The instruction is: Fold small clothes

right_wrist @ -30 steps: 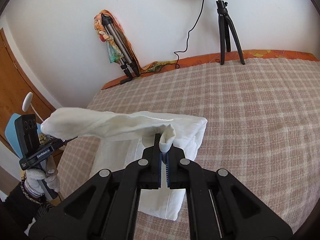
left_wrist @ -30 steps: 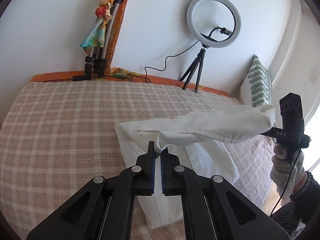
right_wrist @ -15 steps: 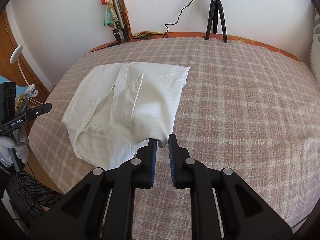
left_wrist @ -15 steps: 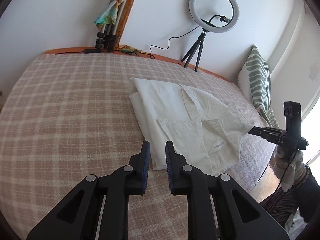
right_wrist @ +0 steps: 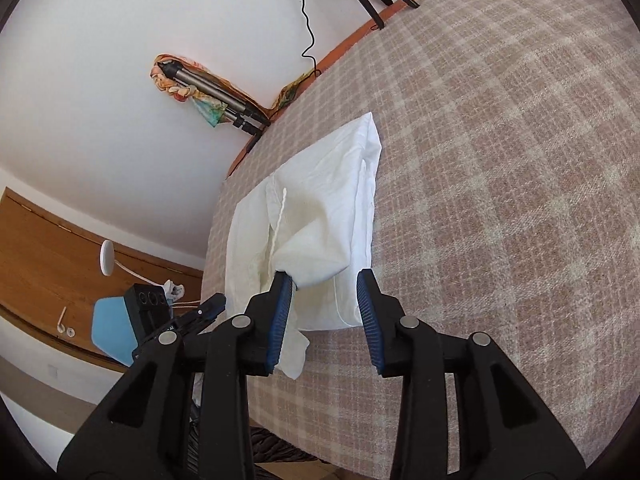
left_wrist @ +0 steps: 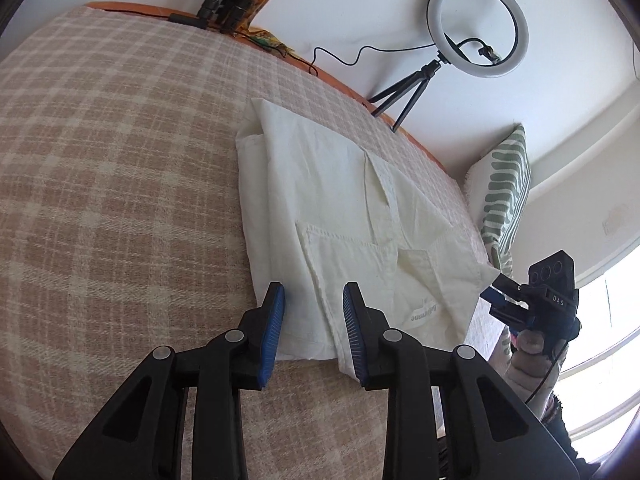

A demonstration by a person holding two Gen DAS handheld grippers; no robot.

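Observation:
A white garment (left_wrist: pixel 340 208) lies folded and flat on the plaid bed cover (left_wrist: pixel 120 200). My left gripper (left_wrist: pixel 314 304) hovers low over its near edge. Its jaws are opening and the hem lies under the gap, not pinched. In the right wrist view the same garment (right_wrist: pixel 320 200) reaches the bed's near edge. My right gripper (right_wrist: pixel 324 284) stands over that corner with its jaws opening. A puffed fold leans on its left finger (right_wrist: pixel 280 300), and the other pad is clear of the cloth. Each gripper also shows in the other's view: right gripper (left_wrist: pixel 494 286), left gripper (right_wrist: pixel 214 304).
A ring light on a small tripod (left_wrist: pixel 476 28) stands at the bed's far side by the wall. A green-striped pillow (left_wrist: pixel 504 200) leans at the right. A folded tripod wrapped in colourful cloth (right_wrist: pixel 208 96) rests against the wall. A blue chair (right_wrist: pixel 112 332) and a wooden door are beyond the bed edge.
A second ago both grippers were shut on the lifted cloth stretched between them. The cloth now lies on the bed, both grippers have opened, and both have sunk and rolled.

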